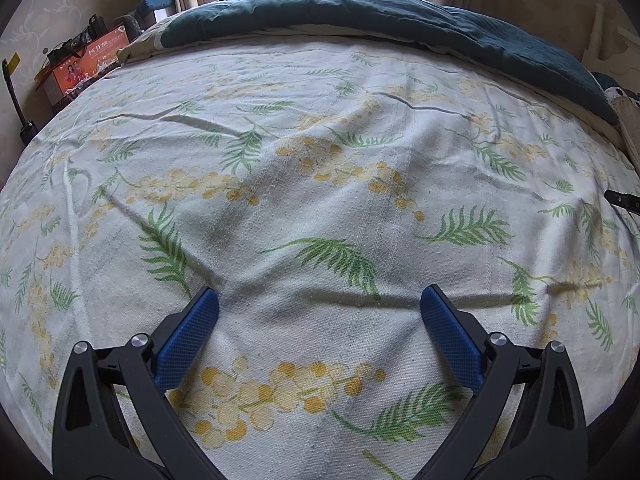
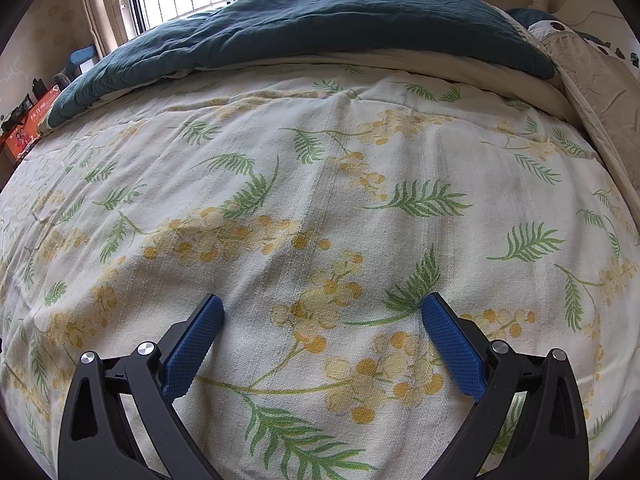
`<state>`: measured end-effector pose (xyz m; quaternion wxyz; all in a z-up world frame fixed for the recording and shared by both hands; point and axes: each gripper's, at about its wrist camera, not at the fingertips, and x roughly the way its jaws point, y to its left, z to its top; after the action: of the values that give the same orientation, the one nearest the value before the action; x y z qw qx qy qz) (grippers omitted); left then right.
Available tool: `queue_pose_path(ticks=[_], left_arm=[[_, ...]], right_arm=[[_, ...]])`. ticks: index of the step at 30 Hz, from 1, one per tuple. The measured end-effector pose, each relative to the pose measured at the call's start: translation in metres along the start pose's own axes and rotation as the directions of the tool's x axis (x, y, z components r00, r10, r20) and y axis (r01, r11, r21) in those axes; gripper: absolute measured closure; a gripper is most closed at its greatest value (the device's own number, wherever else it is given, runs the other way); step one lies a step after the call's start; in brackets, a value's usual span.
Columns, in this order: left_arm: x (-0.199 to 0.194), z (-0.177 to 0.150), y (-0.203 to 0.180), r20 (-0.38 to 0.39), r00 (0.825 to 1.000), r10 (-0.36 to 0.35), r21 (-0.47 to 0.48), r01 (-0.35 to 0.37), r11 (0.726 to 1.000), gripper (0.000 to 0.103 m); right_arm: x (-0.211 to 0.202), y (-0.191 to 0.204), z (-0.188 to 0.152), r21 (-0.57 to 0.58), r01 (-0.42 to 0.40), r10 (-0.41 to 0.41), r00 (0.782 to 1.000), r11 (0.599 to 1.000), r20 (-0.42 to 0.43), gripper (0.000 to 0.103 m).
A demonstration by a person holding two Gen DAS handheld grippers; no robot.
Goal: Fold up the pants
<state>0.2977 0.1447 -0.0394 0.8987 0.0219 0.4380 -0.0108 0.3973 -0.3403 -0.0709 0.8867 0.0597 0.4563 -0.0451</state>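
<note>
Left gripper (image 1: 319, 296): jaws spread wide, holding nothing, above the floral bedsheet (image 1: 320, 168).
Right gripper (image 2: 322, 304): also spread, holding nothing, over the same sheet.
Teal quilt (image 2: 304, 28): bunched along the sheet's far edge.
Pants: in neither view; possibly outside both frames.

My left gripper (image 1: 319, 300) has black plastic arms with triangular cut-outs, round silver screw heads at the pivots, and blue fingers (image 1: 188, 340) with a fine knurled texture. My right gripper (image 2: 322, 307) looks identical: black frame, silver screws, blue textured pads (image 2: 452, 348).
</note>
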Motion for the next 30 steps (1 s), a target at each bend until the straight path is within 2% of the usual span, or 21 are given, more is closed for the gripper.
queue_pose_path(ticks=[30], left_arm=[[0.0006,-0.0006,-0.0003,0.000,1.000,0.001,-0.001,-0.001,1.000,0.002]], right_arm=[[-0.0002,-0.0005,0.0004,0.000,0.000,0.000,1.000,1.000,-0.001,0.004]])
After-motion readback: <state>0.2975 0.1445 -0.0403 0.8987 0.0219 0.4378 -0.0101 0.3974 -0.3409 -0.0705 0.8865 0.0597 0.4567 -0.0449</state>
